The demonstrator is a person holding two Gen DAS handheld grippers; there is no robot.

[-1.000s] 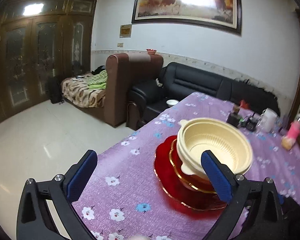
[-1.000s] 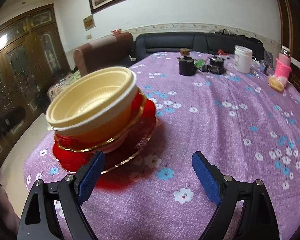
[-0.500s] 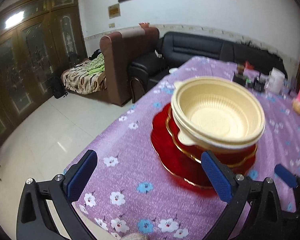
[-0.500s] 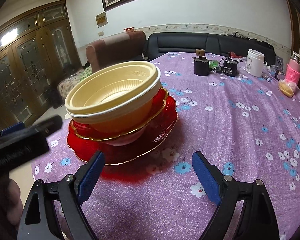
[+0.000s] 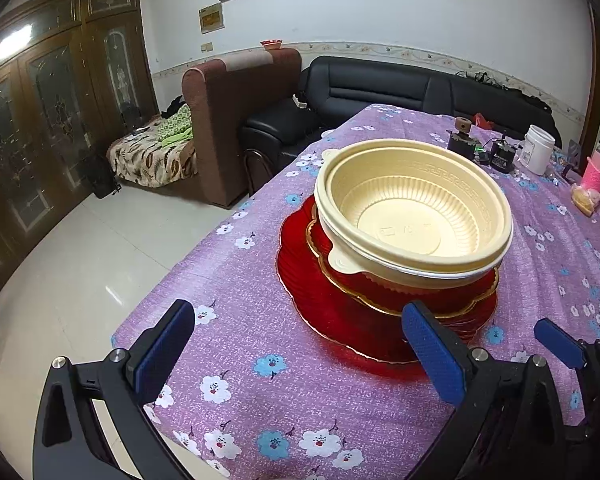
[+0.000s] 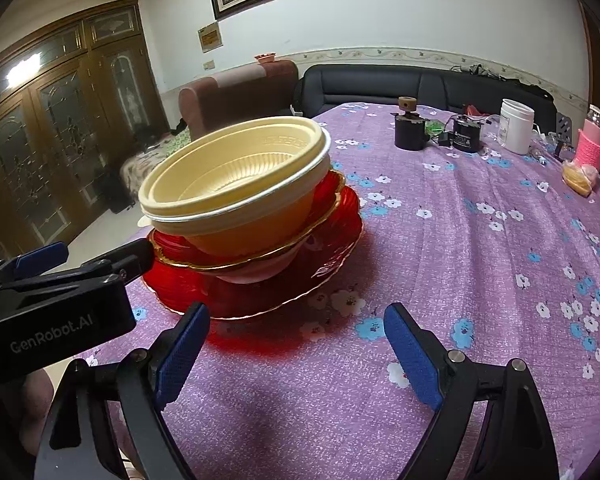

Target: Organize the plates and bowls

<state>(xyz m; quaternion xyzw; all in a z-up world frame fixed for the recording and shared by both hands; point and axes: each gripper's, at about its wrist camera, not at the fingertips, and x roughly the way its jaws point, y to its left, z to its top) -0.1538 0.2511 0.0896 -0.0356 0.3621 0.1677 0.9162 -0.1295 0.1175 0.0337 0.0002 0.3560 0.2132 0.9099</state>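
Note:
A stack stands on the purple flowered tablecloth (image 5: 260, 400): nested cream plastic bowls (image 5: 414, 216) on a gold-rimmed red dish (image 5: 400, 292) on a large red plate (image 5: 324, 312). The stack also shows in the right wrist view: the bowls (image 6: 236, 188) tilt slightly on the red plate (image 6: 300, 280). My left gripper (image 5: 296, 344) is open and empty, just short of the stack's near left side. My right gripper (image 6: 296, 348) is open and empty, in front of the stack. The left gripper's body (image 6: 60, 304) shows at the left of the right wrist view.
At the table's far end stand two dark jars (image 6: 410, 132), a white jar (image 6: 516, 124), a pink-sleeved bottle (image 6: 590, 140) and a small bag of food (image 6: 578, 178). A brown armchair (image 5: 236, 120) and black sofa (image 5: 380, 88) lie beyond. The table's left edge (image 5: 172, 280) drops to tile floor.
Both grippers have shifted around the stack: the left one has tilted down and come closer, the right one has drawn nearer to it. The stack has not moved. Both jaws stay open.

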